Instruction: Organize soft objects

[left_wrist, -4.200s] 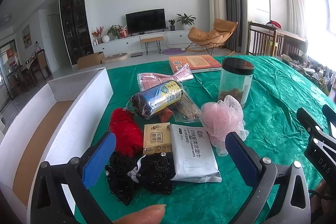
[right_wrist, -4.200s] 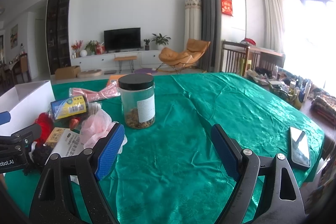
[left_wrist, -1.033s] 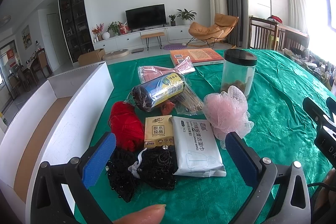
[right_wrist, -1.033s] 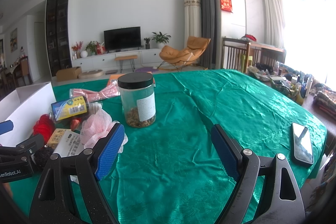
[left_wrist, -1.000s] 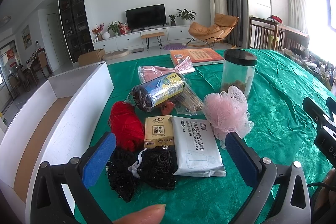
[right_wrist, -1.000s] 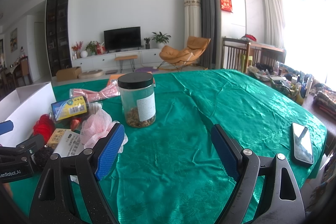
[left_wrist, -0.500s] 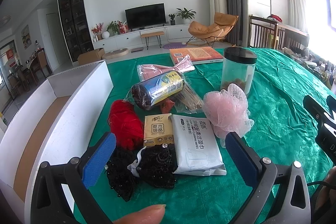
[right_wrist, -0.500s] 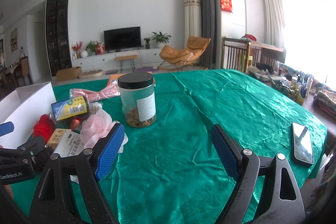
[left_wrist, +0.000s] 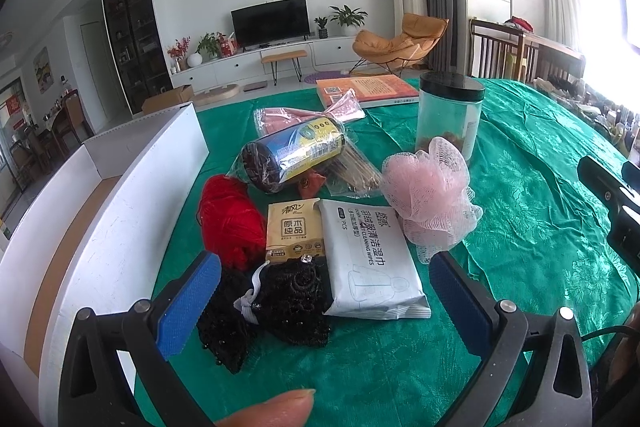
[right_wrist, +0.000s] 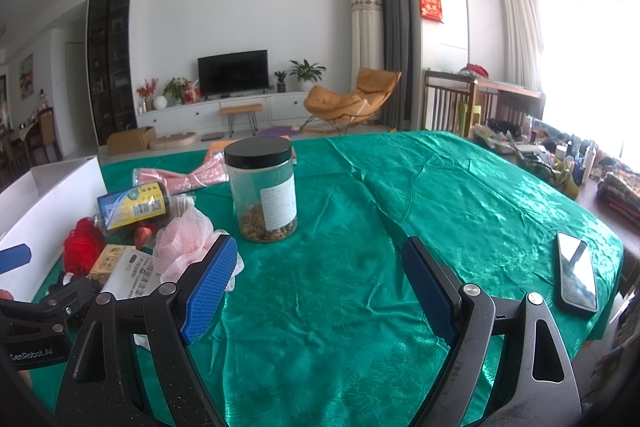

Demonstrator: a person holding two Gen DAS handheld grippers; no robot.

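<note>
I see green tablecloth (right_wrist: 360, 227), jar (right_wrist: 262, 191) mid-table, phone (right_wrist: 576, 277) far right of jar; living room behind. Left gripper (left_wrist: 324, 293) and right gripper (right_wrist: 316, 285) spread wide, holding nothing.

1. We see a pink mesh bath pouf (left_wrist: 430, 195) lying just right of the white wet-wipes pack (left_wrist: 370, 259).
2. We see a red yarn ball (left_wrist: 230, 217) left of the tissue packet (left_wrist: 294, 229).
3. We see a crumpled black lace pouch (left_wrist: 280, 301) nearest us.
</note>
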